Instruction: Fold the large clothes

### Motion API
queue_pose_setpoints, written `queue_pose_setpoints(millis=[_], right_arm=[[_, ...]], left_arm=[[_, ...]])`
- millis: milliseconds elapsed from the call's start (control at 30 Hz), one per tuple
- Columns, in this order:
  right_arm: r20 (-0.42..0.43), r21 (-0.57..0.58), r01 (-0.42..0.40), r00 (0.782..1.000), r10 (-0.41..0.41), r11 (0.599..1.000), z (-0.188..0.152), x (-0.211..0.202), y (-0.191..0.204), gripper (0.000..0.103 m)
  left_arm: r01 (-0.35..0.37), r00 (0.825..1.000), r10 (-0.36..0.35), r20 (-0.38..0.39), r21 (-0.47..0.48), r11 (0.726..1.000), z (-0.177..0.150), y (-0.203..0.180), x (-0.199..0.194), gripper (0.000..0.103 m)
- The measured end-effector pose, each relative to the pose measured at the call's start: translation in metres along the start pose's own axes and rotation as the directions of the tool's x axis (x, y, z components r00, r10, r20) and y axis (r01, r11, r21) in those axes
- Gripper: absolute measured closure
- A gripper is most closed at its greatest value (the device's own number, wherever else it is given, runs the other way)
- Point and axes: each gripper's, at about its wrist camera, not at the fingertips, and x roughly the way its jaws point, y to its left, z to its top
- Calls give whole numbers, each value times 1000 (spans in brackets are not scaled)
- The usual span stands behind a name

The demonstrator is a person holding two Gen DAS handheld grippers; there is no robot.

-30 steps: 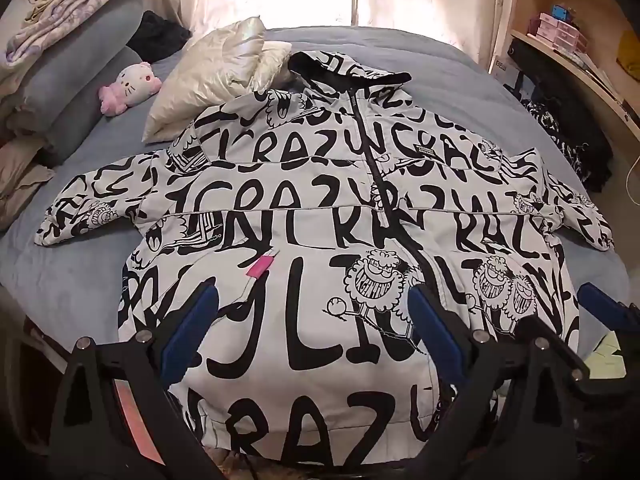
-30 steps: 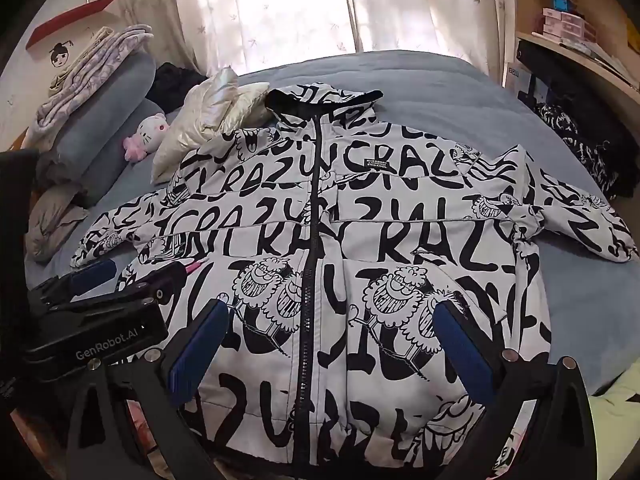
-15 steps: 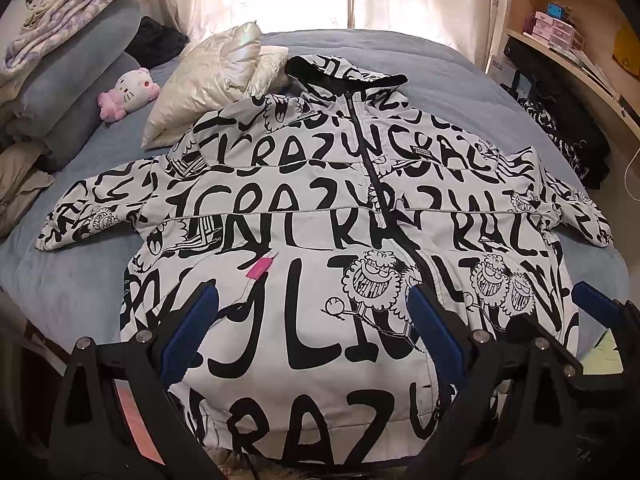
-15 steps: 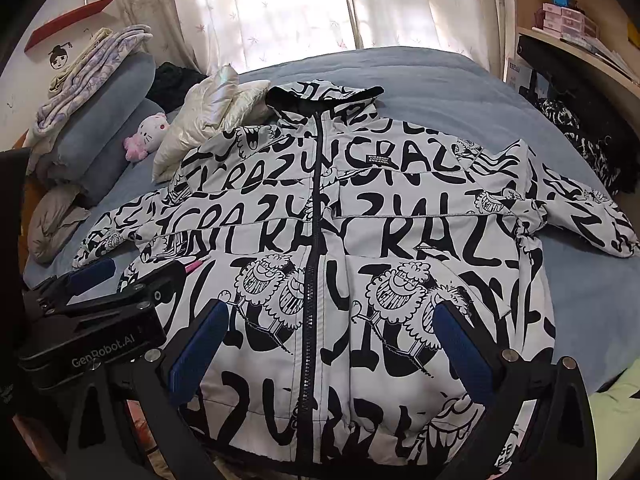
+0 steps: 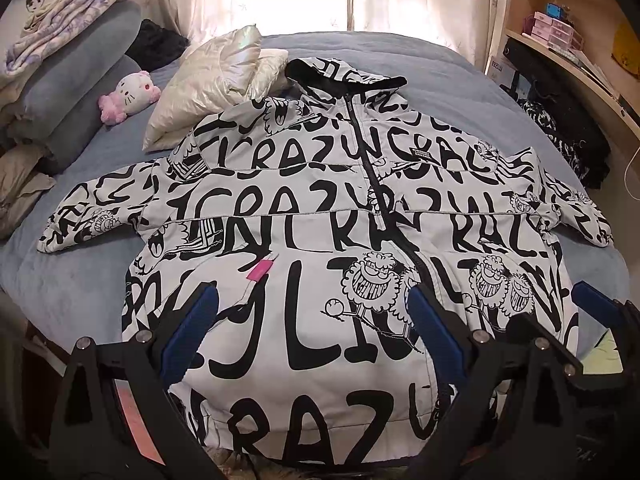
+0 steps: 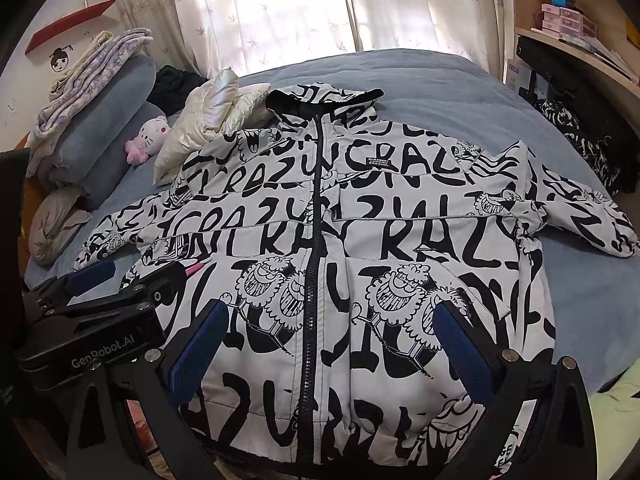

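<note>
A white hooded jacket (image 5: 320,216) printed with black letters and cartoon faces lies spread flat, front up, on the blue bed (image 5: 448,80), zipper closed, both sleeves out to the sides. In the right wrist view the same jacket (image 6: 360,216) fills the middle. My left gripper (image 5: 308,328) hovers open above the jacket's lower hem with nothing between its blue pads. My right gripper (image 6: 328,348) is open too, over the hem near the zipper. The left gripper (image 6: 100,292) also shows at the left edge of the right wrist view.
A shiny cream puffer garment (image 5: 216,84) lies beside the hood. A pink and white plush toy (image 5: 128,96) and stacked pillows and blankets (image 5: 72,60) sit at the bed's left. Wooden shelves (image 5: 568,40) and dark printed clothes (image 5: 560,136) stand at the right. Curtains hang behind.
Both grippers have risen and tilted slightly, so the jacket sits a little lower in both views. The jacket itself has not moved.
</note>
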Motion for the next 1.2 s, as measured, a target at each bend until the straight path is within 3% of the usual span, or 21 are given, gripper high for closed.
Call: queue_pose_setpoints(millis=[300, 867, 1200], right_arm=[[1, 1, -2, 1000, 2, 1000, -1, -1, -1, 0], [-4, 7, -11, 1000, 11, 1000, -1, 0, -3, 0], [33, 3, 8, 999, -8, 1000, 12, -12, 0, 0]], left_arm=[[30, 999, -30, -16, -9, 1000, 0, 6, -2, 8], [14, 1000, -14, -10, 9, 1000, 0, 3, 1, 8], [-4, 999, 2, 47, 59, 998, 18, -11, -7, 8]])
